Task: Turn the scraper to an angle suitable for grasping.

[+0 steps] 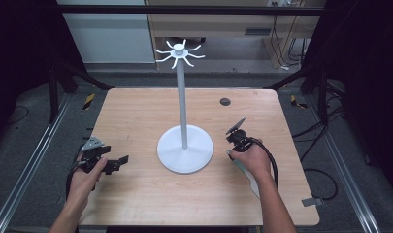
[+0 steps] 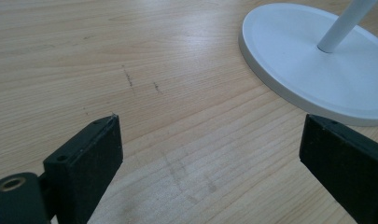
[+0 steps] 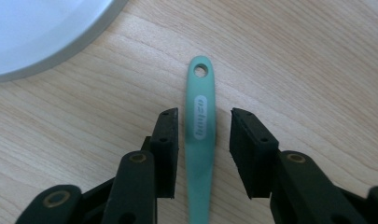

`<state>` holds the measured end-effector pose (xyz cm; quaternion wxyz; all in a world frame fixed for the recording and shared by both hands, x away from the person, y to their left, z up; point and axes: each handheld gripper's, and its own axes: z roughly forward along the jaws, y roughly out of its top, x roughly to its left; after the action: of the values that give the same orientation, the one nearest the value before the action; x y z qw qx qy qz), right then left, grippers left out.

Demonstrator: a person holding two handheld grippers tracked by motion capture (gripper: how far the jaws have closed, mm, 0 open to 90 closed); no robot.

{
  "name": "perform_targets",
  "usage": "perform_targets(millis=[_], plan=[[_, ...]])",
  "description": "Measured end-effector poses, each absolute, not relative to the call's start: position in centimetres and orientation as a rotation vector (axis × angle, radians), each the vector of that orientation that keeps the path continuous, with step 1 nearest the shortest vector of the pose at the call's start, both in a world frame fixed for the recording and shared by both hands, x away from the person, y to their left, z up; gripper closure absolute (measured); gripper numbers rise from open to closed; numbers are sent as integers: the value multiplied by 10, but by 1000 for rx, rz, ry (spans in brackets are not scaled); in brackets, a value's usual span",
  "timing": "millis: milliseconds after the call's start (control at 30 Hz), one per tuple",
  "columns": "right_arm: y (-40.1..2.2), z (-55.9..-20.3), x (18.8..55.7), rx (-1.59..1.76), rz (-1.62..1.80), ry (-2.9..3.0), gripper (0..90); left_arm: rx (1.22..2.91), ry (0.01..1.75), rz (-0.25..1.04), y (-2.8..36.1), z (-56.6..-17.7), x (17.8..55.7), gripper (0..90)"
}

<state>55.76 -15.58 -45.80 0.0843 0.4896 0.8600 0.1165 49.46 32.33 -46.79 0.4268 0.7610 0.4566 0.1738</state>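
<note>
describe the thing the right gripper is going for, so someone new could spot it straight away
Start at the white stand mid-table; its round base is the landmark. Just beside the base, a slim mint-green handle lies flat on the wood between the right gripper jaws, not yet pinched. It has a hanging hole at its tip and a white oval label.

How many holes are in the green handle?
1: a round hole at the tip of the green handle, beyond the right gripper. Its other end is out of sight.

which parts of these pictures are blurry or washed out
Right gripper view: the mint-green plastic handle blurs toward the bottom edge, and the white round stand base looks bluish and washed out. Left gripper view: the pale wooden table is sharp. High view: surroundings dark.
</note>
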Motion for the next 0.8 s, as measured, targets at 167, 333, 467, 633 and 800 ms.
perform_targets(millis=[167, 333, 467, 633, 800], plan=[[-157, -463, 557, 1462, 335, 2585, 669, 1907, 1138, 432, 323, -468, 494, 58], [-160, -465, 557, 1496, 343, 2590, 697, 1909, 1137, 431, 323, -468, 494, 58], [-163, -465, 557, 1503, 358, 2593, 714, 1909, 1136, 430, 323, -468, 494, 59], [-162, -465, 557, 1511, 366, 2595, 735, 1905, 1139, 431, 324, -468, 494, 59], [-162, -464, 559, 1490, 352, 2607, 737, 1906, 1138, 427, 323, -468, 494, 59]])
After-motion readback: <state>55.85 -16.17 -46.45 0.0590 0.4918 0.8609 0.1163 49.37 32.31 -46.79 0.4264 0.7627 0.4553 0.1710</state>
